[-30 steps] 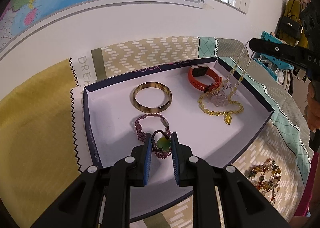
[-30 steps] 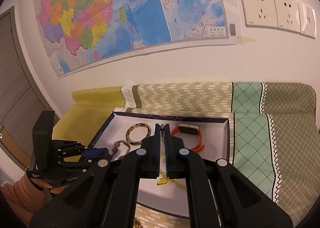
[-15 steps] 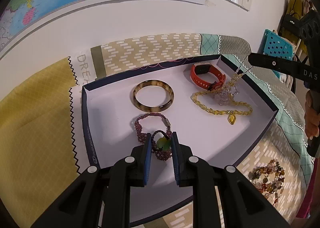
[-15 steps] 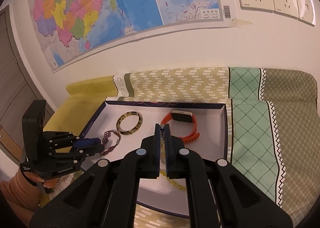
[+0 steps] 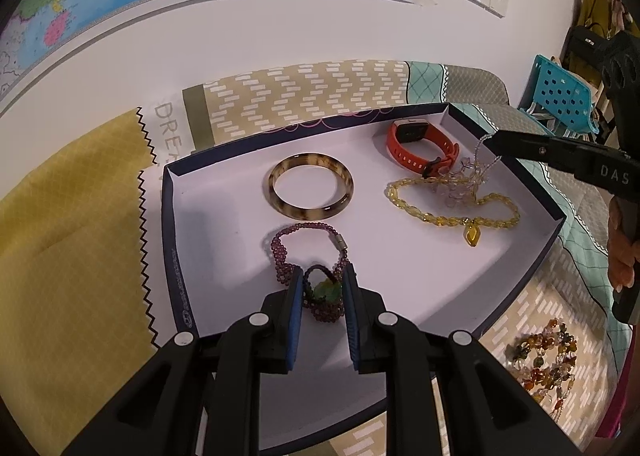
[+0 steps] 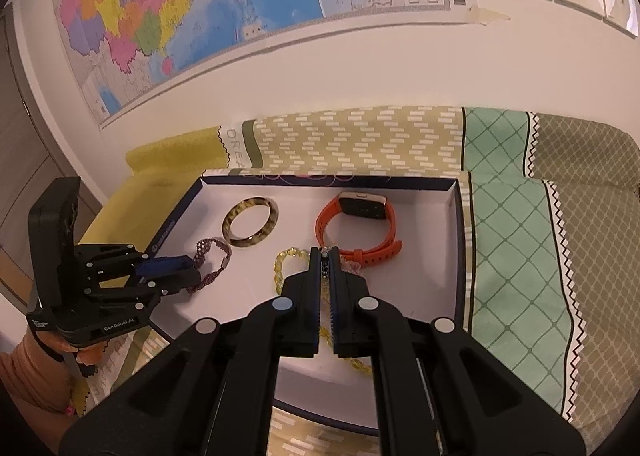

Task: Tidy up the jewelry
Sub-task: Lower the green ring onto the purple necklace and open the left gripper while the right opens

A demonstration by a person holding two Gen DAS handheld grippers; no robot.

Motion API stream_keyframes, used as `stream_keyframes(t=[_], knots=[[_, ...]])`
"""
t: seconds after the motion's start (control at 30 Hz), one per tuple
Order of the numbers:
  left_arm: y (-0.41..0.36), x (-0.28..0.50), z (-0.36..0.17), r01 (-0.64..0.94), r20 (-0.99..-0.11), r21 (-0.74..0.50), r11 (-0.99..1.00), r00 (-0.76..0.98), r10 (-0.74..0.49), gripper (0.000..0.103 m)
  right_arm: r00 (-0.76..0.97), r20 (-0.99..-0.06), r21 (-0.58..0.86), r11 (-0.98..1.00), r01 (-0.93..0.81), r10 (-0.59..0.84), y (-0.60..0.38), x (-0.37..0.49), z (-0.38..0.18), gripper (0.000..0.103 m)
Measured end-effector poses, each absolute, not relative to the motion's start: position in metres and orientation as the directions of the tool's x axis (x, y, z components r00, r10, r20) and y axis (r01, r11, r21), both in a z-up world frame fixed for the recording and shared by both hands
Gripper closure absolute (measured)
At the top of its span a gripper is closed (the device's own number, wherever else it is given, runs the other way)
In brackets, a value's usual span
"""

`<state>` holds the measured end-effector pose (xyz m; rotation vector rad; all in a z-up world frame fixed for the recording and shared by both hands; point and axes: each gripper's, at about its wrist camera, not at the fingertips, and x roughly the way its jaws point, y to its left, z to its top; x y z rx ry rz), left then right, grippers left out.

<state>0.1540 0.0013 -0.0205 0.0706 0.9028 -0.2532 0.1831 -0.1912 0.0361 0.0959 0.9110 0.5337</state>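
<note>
Four pieces lie in the box (image 5: pixel 532 268); left gripper (image 5: pixel 322 290) fingers grip the purple bracelet (image 5: pixel 304 256), right gripper (image 6: pixel 326 256) fingers pinch the clear chain (image 5: pixel 476 172), and the multicoloured beads (image 5: pixel 544 364) wait near the surface's front edge.

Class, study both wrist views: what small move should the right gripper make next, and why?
Probably open the right gripper to let go. It is shut on the clear bead chain, most of which already lies heaped beside the yellow necklace and orange watch inside the box.

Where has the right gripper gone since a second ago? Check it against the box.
Yes. In the left wrist view the right gripper has come down toward the box, lowering its clear chain onto the yellow necklace.
</note>
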Motion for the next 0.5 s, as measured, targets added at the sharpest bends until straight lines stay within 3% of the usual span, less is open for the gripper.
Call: stream_keyframes(t=[0.27, 0.37, 0.5], knots=[[0.0, 0.158, -0.024, 0.237, -0.79, -0.042, 0.971, 0.587, -0.178, 0.085, 0.463, -0.752, 0.293, 0.868, -0.401, 0.468, -0.186, 0.184, 0.026, 0.096], [0.0, 0.158, -0.023, 0.247, -0.788, -0.055, 0.967, 0.585, -0.194, 0.079, 0.46, -0.756, 0.296, 0.869, -0.396, 0.467, -0.187, 0.183, 0.024, 0.092], [0.001, 0.157, -0.023, 0.243, -0.785, -0.055, 0.969, 0.589, -0.192, 0.078, 0.461, -0.752, 0.305, 0.869, -0.39, 0.471, -0.19, 0.181, 0.024, 0.092]])
